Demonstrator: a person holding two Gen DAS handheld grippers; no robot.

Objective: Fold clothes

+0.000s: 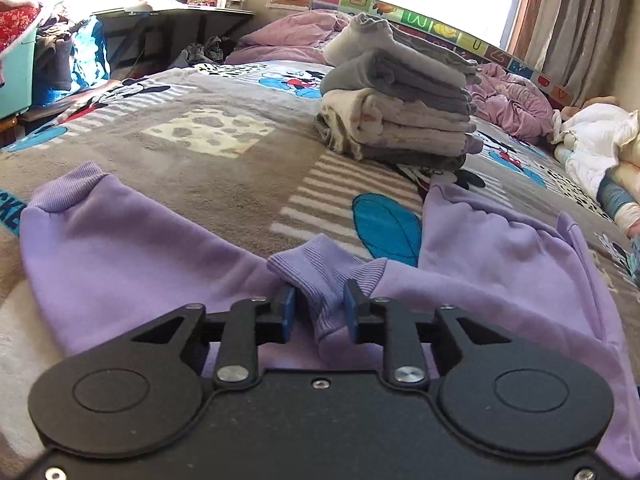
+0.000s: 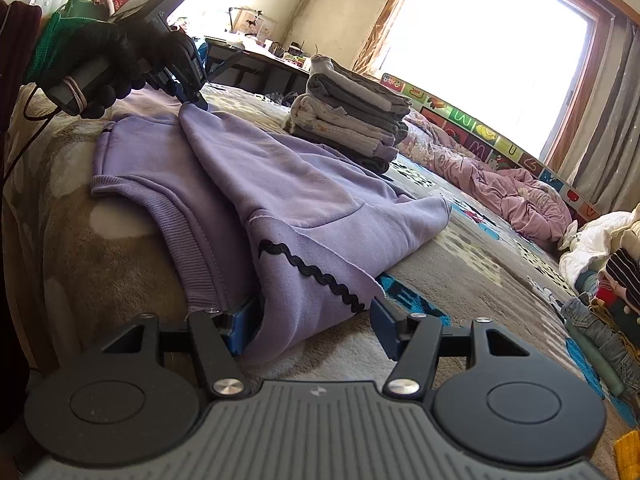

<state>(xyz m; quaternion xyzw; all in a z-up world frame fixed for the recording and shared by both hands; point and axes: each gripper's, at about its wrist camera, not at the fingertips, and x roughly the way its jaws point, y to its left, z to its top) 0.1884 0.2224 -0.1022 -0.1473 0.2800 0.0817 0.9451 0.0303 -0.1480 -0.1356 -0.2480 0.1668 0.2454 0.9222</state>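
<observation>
Cartoon-print fleece bed blanket point(image 1: 224, 168) carries lilac cotton sweatshirt point(image 2: 280, 184); left gripper point(image 1: 320, 312) jaws pinching its ribbed cuff point(image 1: 320, 276), right gripper point(image 2: 312, 328) jaws spread around its hem.

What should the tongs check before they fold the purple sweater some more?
1. Left tongs holding the ribbed cuff of the soft lilac fleece sweatshirt: ok, the blue pads pinch it.
2. Right tongs holding the sweatshirt corner with the black wavy trim: not ok, open, with the cloth loose between the pads.
3. Other sleeve lying flat on the cartoon-print blanket: ok.
4. Tall stack of folded grey and cream clothes out of the way: ok, it sits beyond the sweatshirt.
5. Sweatshirt's underside smooth: cannot tell.
</observation>
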